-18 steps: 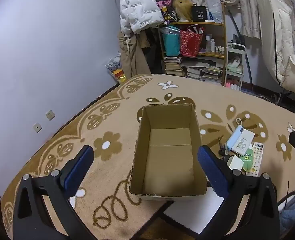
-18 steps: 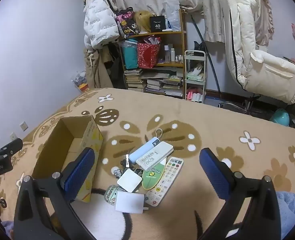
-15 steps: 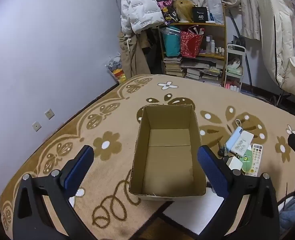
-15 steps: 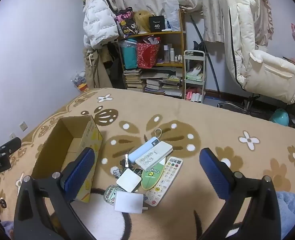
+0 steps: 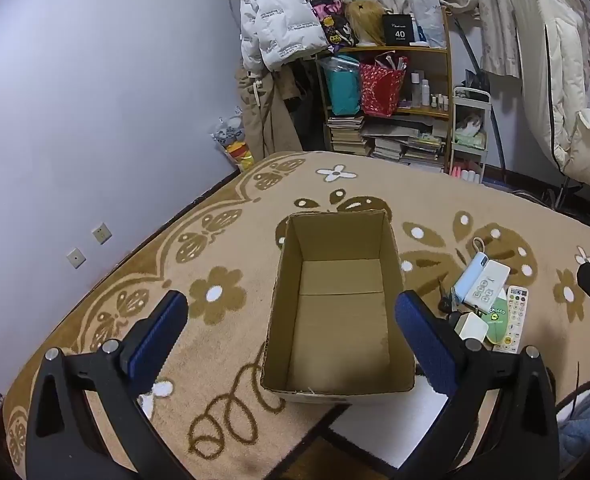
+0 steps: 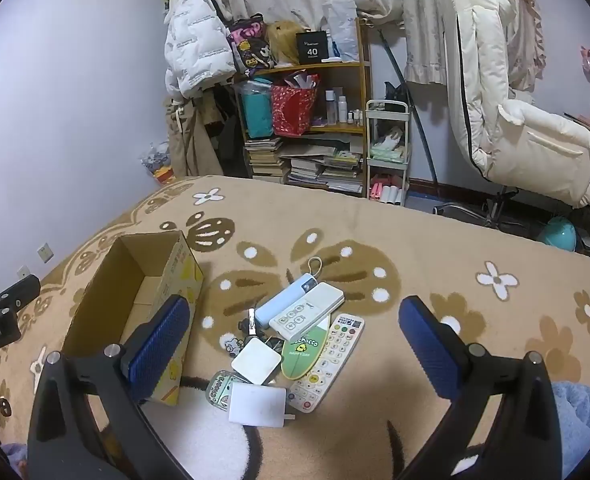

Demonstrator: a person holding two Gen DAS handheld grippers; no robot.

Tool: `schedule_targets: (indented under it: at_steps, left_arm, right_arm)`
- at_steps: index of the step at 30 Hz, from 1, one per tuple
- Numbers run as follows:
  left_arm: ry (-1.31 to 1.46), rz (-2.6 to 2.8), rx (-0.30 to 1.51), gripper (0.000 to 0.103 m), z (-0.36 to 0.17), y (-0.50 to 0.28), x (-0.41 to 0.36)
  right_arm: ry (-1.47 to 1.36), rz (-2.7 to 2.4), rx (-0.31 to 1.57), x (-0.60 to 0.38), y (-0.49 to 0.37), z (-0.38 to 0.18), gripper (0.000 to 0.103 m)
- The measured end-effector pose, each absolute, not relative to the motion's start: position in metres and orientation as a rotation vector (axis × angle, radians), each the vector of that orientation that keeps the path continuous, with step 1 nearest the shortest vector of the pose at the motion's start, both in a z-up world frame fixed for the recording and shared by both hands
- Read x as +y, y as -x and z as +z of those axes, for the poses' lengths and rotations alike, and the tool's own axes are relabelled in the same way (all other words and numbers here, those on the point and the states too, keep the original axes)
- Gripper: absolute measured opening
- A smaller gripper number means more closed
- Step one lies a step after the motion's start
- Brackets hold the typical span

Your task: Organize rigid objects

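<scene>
An open, empty cardboard box (image 5: 337, 304) (image 6: 135, 296) stands on the patterned rug. Right of it lies a pile of small rigid things: a light blue power bank (image 6: 285, 304), a white remote (image 6: 307, 312), a longer remote with coloured buttons (image 6: 327, 360), a green oval case (image 6: 303, 352), two white chargers (image 6: 256, 360) (image 6: 257, 404) and keys. My left gripper (image 5: 291, 334) hovers open over the box's near end. Above the pile my right gripper (image 6: 293, 344) also stands open, with nothing between its fingers.
A cluttered wooden shelf (image 6: 315, 120) with books, bags and bottles stands against the far wall, a small white trolley (image 6: 387, 152) beside it. A cream office chair (image 6: 515, 136) is at the right. The rug (image 6: 435, 248) stretches beyond the pile. A blue cloth (image 6: 575, 408) lies at lower right.
Both views have shifted very slightly; the box and the pile lie as before. Both grippers stay open and hold nothing.
</scene>
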State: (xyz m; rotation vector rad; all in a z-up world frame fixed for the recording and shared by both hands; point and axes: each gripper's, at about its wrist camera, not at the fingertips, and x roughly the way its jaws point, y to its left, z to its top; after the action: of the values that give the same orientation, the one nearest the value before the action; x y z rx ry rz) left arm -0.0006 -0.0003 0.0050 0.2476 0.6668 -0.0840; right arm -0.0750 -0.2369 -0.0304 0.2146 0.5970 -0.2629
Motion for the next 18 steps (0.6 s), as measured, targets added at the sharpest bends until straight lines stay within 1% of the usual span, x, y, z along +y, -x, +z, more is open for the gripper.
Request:
schedule_targets:
  at_steps: [18]
  left_arm:
    - [-0.248,-0.082,0.668,0.102,-0.0022,-0.0015,0.0047]
  right_arm:
    - [-0.209,-0.263,0.598,-0.2384,0.0753,-0.0297,0.103]
